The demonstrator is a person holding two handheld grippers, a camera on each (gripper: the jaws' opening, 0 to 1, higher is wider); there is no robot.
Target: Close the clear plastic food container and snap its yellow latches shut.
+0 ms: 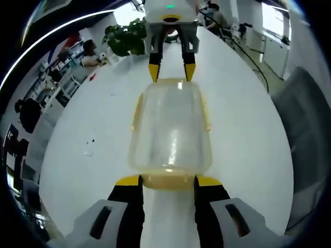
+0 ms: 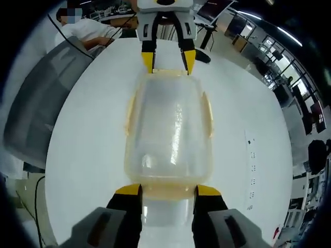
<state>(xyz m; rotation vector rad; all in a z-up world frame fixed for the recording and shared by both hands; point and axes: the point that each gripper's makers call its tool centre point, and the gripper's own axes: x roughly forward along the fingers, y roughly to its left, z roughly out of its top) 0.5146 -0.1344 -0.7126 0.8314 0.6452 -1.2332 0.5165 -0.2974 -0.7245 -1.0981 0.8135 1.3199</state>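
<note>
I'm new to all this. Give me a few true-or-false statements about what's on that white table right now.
1. The clear container lies between the two grippers, one at each short end. True.
2. The left gripper is shut tight on a latch. False: its jaws stand apart at the container's near end latch.
3. The container's trim is blue. False: it is yellow.
4. The right gripper has yellow-tipped jaws. True.
5. A potted plant stands at the table's far end. True.
</note>
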